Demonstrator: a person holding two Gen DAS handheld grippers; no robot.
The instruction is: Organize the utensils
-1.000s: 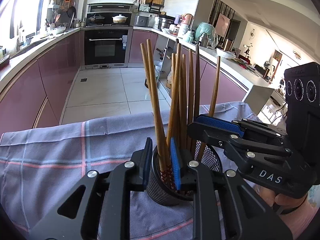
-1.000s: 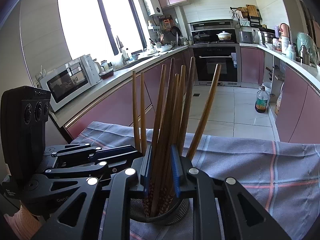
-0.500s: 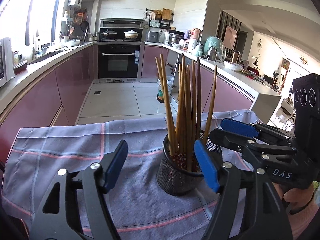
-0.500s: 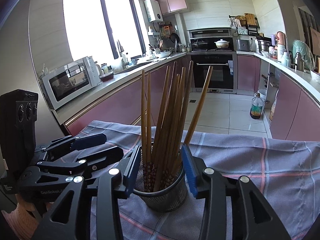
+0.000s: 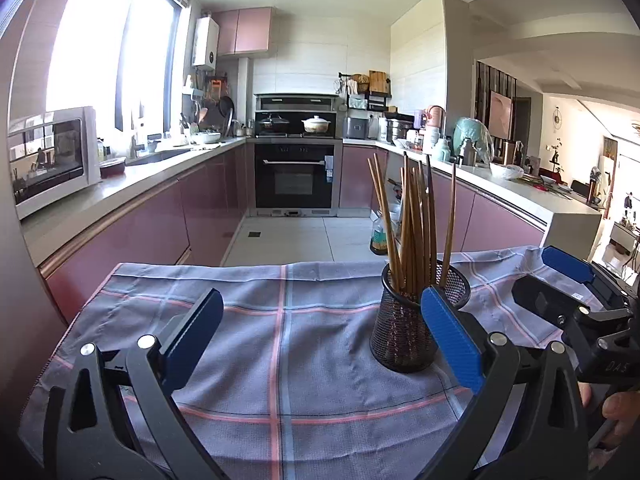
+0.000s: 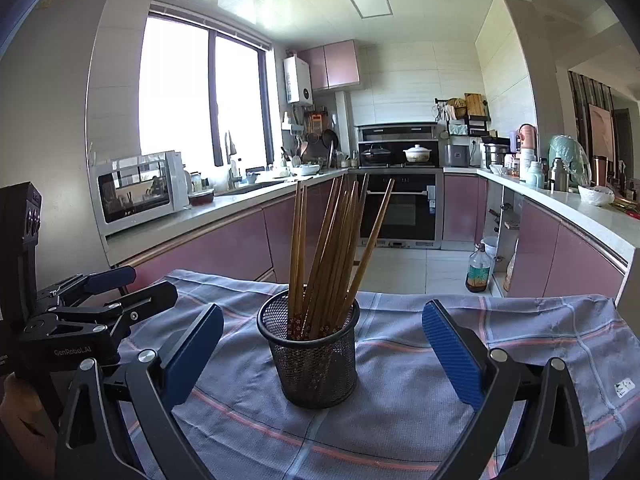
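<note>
A black mesh cup [image 5: 404,332] [image 6: 316,356] stands upright on a checked grey-blue cloth [image 5: 280,344] [image 6: 520,340]. Several wooden chopsticks [image 5: 412,224] [image 6: 332,248] stand in it. My left gripper [image 5: 320,312] is opening wide with nothing between its fingers; the cup stands just beyond its right finger [image 5: 448,332]. My right gripper [image 6: 323,320] is opening wide too. The cup stands a little ahead of its tips, and neither pad touches it. Each gripper shows in the other's view, the right one [image 5: 548,280] at the cup's right and the left one [image 6: 138,284] at its left.
The cloth's far edge drops to a tiled kitchen floor. Pink cabinets run along both sides, with an oven [image 5: 294,178] at the back. A microwave [image 6: 138,192] sits on the left counter. A bottle [image 6: 478,272] stands on the floor.
Both grippers were shut on chopsticks in the cup. They have let go, opened wide and drawn back from the cup. The chopsticks stay standing in it.
</note>
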